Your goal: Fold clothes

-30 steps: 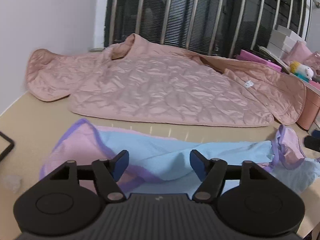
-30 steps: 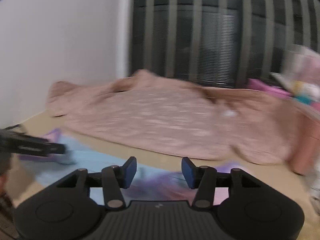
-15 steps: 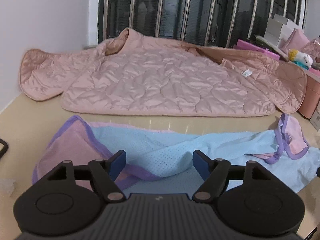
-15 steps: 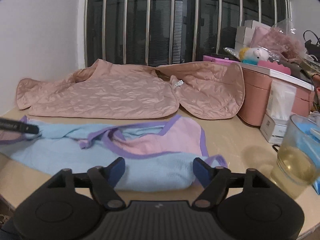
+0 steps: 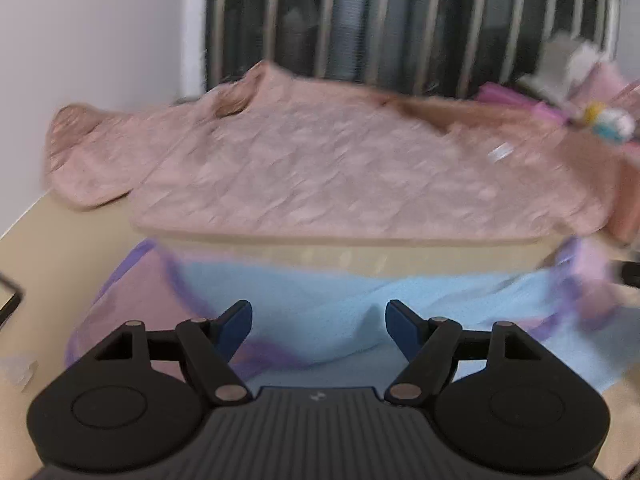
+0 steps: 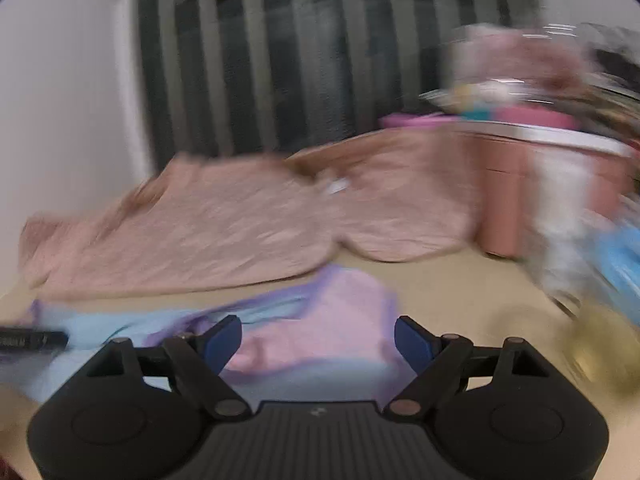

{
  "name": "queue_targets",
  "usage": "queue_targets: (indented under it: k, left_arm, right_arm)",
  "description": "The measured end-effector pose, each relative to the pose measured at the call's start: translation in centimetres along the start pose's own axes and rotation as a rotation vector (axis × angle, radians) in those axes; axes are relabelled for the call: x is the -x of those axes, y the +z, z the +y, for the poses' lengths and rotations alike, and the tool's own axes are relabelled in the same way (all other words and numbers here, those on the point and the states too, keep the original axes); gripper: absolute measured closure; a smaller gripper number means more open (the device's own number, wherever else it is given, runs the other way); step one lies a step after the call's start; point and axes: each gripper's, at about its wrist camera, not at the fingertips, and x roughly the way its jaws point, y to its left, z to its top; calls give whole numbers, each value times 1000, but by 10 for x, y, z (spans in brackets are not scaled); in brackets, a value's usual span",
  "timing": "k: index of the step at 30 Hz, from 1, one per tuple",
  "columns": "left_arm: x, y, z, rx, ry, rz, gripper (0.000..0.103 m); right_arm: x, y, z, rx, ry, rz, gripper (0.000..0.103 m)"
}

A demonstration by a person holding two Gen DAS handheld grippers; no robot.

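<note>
A light blue and pink garment with purple trim (image 5: 320, 300) lies stretched across the near part of the beige table (image 5: 72, 248). My left gripper (image 5: 319, 318) hovers open over its left half, nothing pinched between the blue pads. In the right wrist view the same garment (image 6: 320, 320) shows its pink panel, and my right gripper (image 6: 318, 338) stands open above it with nothing between its fingers. A quilted pink jacket (image 5: 340, 176) lies spread flat farther back, seen also in the right wrist view as the jacket (image 6: 240, 232). Both views are blurred.
A barred dark window (image 5: 400, 20) and a white wall stand behind the table. Pink storage boxes (image 6: 516, 184) with clutter on top line the right side. A yellowish blur, a glass of drink (image 6: 600, 348), stands at the right. A black object (image 5: 8, 300) sits at the left edge.
My right gripper's jaws have spread much wider and it has swung right along the garment. The left gripper opened slightly and stayed over the left half.
</note>
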Motion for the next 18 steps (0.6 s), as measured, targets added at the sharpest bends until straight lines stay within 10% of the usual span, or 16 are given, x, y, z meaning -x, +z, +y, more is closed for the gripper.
queue_targets:
  k: [7, 10, 13, 18]
  left_arm:
    - [-5, 6, -38, -77, -101, 11, 27]
    - [-15, 1, -54, -115, -95, 38, 27]
    - [-22, -5, -60, -127, -90, 50, 27]
    - [-28, -11, -49, -98, -88, 62, 27]
  right_arm:
    - [-101, 72, -24, 165, 9, 311, 23]
    - [-126, 70, -34, 156, -52, 380, 41]
    - [-127, 64, -41, 81, 43, 383, 95]
    - [-58, 54, -9, 225, -75, 130, 97]
